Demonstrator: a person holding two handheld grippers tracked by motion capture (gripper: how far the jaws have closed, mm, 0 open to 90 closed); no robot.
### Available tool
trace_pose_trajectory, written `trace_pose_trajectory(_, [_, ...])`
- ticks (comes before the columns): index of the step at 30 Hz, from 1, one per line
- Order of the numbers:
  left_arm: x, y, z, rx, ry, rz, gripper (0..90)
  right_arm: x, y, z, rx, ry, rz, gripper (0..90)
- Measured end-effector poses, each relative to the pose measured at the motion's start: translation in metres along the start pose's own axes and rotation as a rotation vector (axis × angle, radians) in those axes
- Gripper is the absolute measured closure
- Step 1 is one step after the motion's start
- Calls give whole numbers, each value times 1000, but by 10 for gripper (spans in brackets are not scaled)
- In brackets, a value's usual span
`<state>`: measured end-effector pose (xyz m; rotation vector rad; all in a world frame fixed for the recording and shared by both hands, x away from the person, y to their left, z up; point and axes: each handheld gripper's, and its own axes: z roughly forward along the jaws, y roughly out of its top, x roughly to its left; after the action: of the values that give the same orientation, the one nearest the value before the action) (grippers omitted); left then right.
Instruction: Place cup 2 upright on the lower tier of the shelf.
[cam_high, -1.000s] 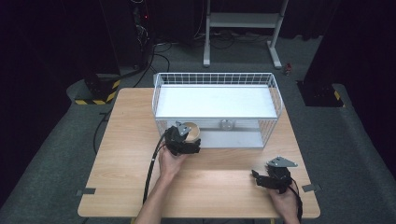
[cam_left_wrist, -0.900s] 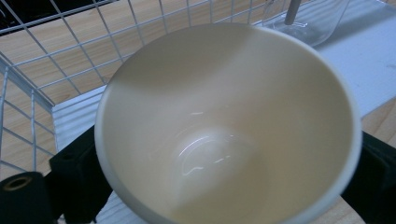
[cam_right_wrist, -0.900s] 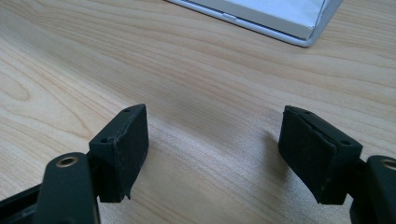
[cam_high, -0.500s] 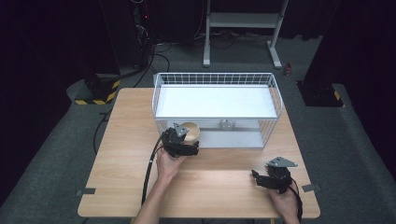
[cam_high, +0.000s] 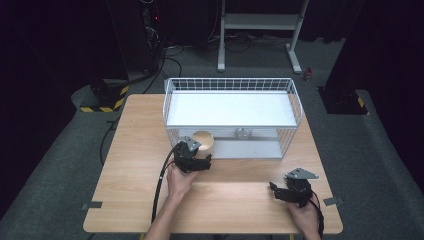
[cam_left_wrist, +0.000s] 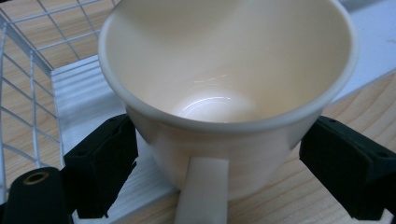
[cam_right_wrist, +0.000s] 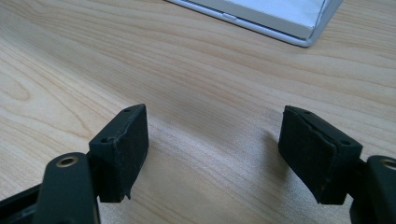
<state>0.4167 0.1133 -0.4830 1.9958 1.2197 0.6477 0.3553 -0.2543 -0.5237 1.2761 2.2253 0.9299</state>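
Observation:
A cream cup (cam_high: 202, 141) with a handle stands at the front left of the wire basket (cam_high: 230, 81), on the edge of its white base. In the left gripper view the cup (cam_left_wrist: 224, 70) tilts its mouth toward the camera, handle facing me. My left gripper (cam_high: 199, 154) (cam_left_wrist: 219, 154) has its jaws on either side of the cup; they have just been closing and the pads (cam_left_wrist: 109, 158) touch its wall. My right gripper (cam_high: 276, 191) (cam_right_wrist: 215, 149) rests low over the bare wooden table (cam_right_wrist: 187, 70) at the front right, open with nothing between its jaws.
The white wire basket carries a flat white shelf (cam_high: 230, 107) across its top half. A small round silver object (cam_high: 243, 133) lies below that shelf. The left gripper's black cable (cam_high: 159, 187) trails toward the front table edge. Dark floor surrounds the table.
The left gripper has edged slightly toward the cup at the basket's front. The right gripper has stayed where it was.

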Motion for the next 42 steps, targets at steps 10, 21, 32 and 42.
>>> trace_pose_trajectory(10, [1,3,4,3,23,-2,136,0,0,0,0,0,0,244])
trace_pose_trajectory(21, [0,6,12,11,53,-17,260,0,0,-1,1,-2,4,242])
trace_pose_trajectory(32, [0,7,20,0,78,-15,407,0,0,-1,1,-2,4,242])
trace_pose_trajectory(42, [-3,16,33,14,130,-28,524,0,0,-1,1,-2,5,241])
